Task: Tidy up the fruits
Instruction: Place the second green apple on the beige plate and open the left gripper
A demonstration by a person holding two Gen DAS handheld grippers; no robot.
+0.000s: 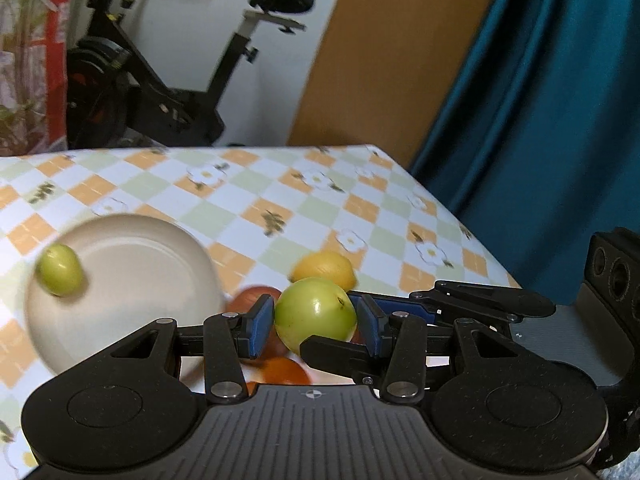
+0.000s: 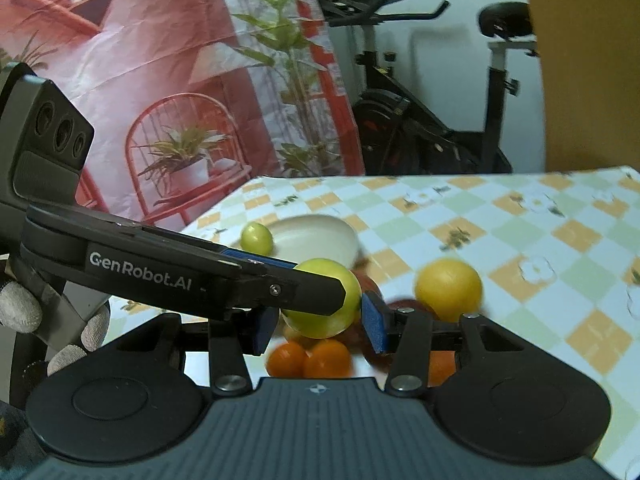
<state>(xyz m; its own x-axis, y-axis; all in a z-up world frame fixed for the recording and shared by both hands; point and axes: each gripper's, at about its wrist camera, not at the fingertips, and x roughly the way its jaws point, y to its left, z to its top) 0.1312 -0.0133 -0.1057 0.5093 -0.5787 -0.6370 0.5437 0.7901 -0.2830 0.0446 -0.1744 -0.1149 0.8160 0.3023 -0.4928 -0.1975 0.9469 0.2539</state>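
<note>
Green apple (image 1: 316, 312) aloft (shiny); lemon (image 1: 325, 270) behind.

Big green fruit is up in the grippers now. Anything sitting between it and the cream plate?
Nothing visible blocks the way. The big green fruit is beside the plate, bare tablecloth between. A small green fruit lies on the plate's far-left rim; the rest is free.

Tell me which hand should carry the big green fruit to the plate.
Left, probably. The left tongs and right tongs both grip the fruit, but the plate lies on the left side; the right would cross over.
</note>
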